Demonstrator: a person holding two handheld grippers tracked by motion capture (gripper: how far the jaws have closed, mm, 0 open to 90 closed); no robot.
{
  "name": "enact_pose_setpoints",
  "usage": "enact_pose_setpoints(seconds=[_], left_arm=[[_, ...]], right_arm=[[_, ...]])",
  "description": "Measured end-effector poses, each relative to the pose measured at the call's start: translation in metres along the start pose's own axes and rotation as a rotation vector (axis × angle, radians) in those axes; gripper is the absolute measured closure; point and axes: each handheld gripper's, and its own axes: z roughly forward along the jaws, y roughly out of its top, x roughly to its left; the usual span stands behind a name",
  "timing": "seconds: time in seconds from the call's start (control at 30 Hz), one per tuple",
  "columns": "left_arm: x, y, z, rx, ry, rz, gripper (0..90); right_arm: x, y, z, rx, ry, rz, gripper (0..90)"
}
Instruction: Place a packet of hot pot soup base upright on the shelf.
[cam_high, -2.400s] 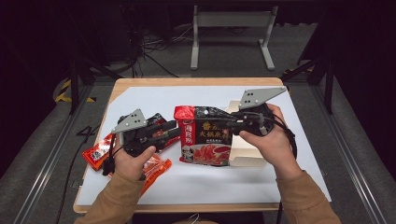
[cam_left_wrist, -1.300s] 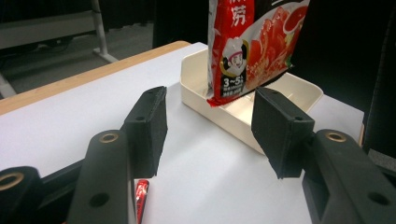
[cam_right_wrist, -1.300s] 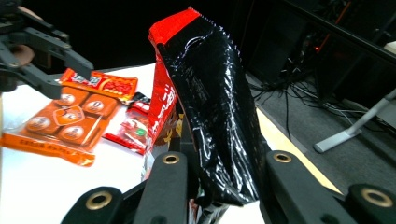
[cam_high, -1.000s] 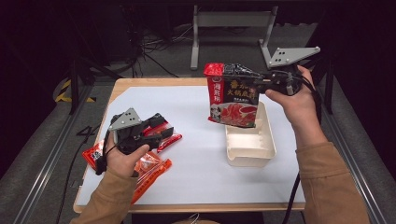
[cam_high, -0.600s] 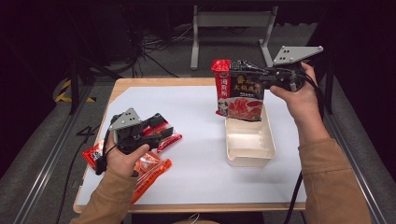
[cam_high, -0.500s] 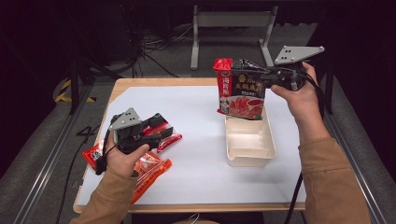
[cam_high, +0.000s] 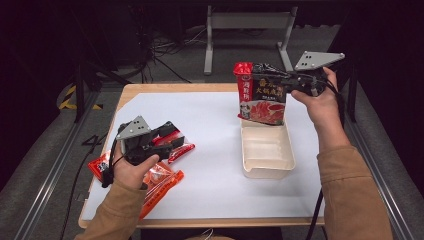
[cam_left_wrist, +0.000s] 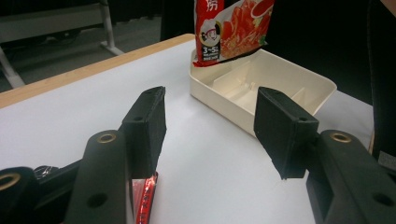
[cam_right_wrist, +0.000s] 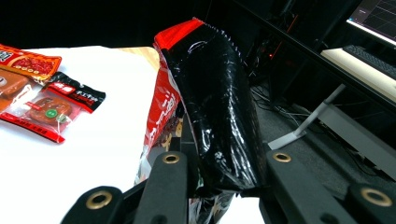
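Observation:
A large red and black food bag (cam_high: 260, 95) hangs upright over the far end of a cream compartment tray (cam_high: 268, 169). My right gripper (cam_high: 271, 80) is shut on the bag's upper side, and the bag's black back (cam_right_wrist: 212, 98) sits pinched between its jaws. In the left gripper view the bag's lower edge (cam_left_wrist: 232, 29) hangs just above the tray's far rim (cam_left_wrist: 299, 74). My left gripper (cam_high: 172, 138) rests open on the table at the left, with nothing between its fingers (cam_left_wrist: 148, 122). A slim red packet (cam_left_wrist: 143, 201) lies under its left jaw.
Several red and orange snack packets (cam_high: 161, 181) lie by the left hand near the table's front-left corner, with another packet (cam_high: 97, 165) at the edge. The same packets (cam_right_wrist: 44, 108) lie on the white mat (cam_high: 215, 190). Dark floor, cables and a metal stand surround the table.
The right gripper has lifted the bag from the table's middle up and to the right, over the tray's far end. The left gripper drew back to the left and stays open.

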Motion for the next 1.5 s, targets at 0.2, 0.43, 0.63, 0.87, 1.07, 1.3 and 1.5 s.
enact_pose_setpoints(seconds=[0.2,0.43,0.63,0.87,1.07,1.3,1.5], left_arm=[[0.000,-0.001,-0.001,0.001,0.002,-0.003,44.4],[0.002,-0.001,-0.001,-0.004,0.008,-0.011,42.0],[0.002,-0.002,0.000,0.002,0.009,-0.017,40.9],[0.003,-0.002,0.000,-0.003,0.014,-0.012,41.0],[0.003,-0.002,0.000,0.003,0.011,-0.018,41.0],[0.004,-0.002,0.000,0.002,0.016,-0.014,40.9],[0.004,-0.003,0.000,0.004,0.015,-0.017,40.5]], right_arm=[[-0.005,-0.011,0.004,-0.011,-0.003,0.014,76.8],[-0.009,-0.024,0.010,-0.009,-0.003,0.011,76.8],[-0.010,-0.033,0.015,-0.008,0.001,0.018,76.8],[-0.009,-0.039,0.019,-0.012,0.007,0.031,76.6],[-0.006,-0.043,0.023,-0.008,0.015,0.030,76.1],[-0.005,-0.047,0.025,-0.009,0.018,0.038,75.2],[-0.004,-0.053,0.026,0.002,0.030,0.050,73.7]])
